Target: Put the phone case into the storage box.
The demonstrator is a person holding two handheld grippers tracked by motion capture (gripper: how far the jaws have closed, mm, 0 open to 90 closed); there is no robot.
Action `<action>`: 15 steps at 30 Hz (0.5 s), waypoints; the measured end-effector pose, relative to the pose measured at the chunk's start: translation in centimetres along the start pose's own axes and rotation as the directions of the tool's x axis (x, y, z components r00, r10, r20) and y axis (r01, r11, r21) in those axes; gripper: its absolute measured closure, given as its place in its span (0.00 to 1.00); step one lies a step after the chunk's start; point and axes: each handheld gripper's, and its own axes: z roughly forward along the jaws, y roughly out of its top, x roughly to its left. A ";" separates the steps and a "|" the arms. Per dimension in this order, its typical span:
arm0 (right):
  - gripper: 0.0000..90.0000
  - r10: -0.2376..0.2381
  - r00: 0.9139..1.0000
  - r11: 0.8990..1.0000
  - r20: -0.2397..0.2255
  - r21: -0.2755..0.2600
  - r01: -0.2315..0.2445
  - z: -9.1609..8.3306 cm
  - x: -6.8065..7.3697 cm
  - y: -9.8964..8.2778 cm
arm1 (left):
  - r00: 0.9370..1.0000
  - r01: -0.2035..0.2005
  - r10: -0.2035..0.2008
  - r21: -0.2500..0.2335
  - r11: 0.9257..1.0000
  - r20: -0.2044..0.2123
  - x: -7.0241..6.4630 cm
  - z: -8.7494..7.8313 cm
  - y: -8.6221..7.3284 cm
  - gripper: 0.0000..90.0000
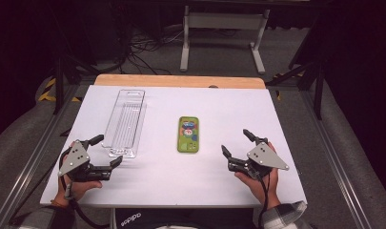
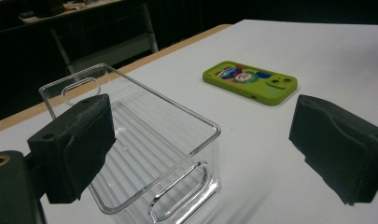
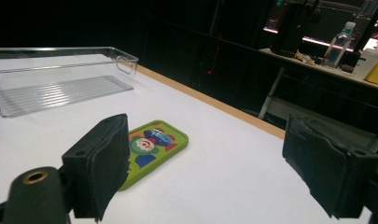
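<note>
A green phone case (image 1: 188, 134) with a cartoon print lies flat near the middle of the white table (image 1: 181, 181). To its left stands a long clear plastic bin (image 1: 126, 121), empty. My left gripper (image 1: 108, 150) rests near the table's front left, open, its jaws just short of the bin's near end (image 2: 177, 196). My right gripper (image 1: 237, 142) sits at the front right, open, aimed toward the case (image 3: 154, 149). Nothing is between either pair of jaws. The case (image 2: 249, 81) lies beyond the bin in the left gripper view.
A wooden strip (image 1: 178, 81) runs along the table's far edge. Beyond it are a white stand's legs (image 1: 219, 38) and cables on the floor. A bench with a bottle (image 3: 338, 44) stands off to one side. Metal rails flank the table.
</note>
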 end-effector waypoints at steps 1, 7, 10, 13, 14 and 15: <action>0.18 -0.001 1.000 1.000 -0.004 0.010 0.001 0.1 0.0 0.0 | 1.000 0.004 -0.004 0.002 1.000 -0.001 0.0 0.0 0.0 0.08; 0.19 -0.002 1.000 1.000 0.006 0.011 0.002 0.2 -0.1 -0.1 | 1.000 0.013 -0.013 0.001 1.000 -0.007 0.0 -0.1 -0.1 0.08; 0.19 0.000 1.000 1.000 0.002 0.022 0.000 0.4 -0.1 -0.1 | 1.000 0.005 -0.005 0.007 1.000 -0.010 -0.1 -0.2 0.0 0.09; 0.19 -0.013 1.000 0.999 -0.020 0.051 0.014 0.9 0.3 -0.3 | 1.000 -0.017 0.017 0.019 1.000 -0.003 -0.2 -0.2 0.0 0.09; 0.19 -0.018 0.999 0.998 -0.026 0.061 0.020 1.0 0.4 -0.3 | 1.000 -0.026 0.026 0.020 0.999 -0.002 -0.2 -0.2 0.0 0.09; 0.19 -0.022 0.999 0.997 -0.029 0.067 0.024 1.2 0.5 -0.3 | 1.000 -0.028 0.028 0.017 0.999 -0.001 -0.2 -0.2 0.0 0.09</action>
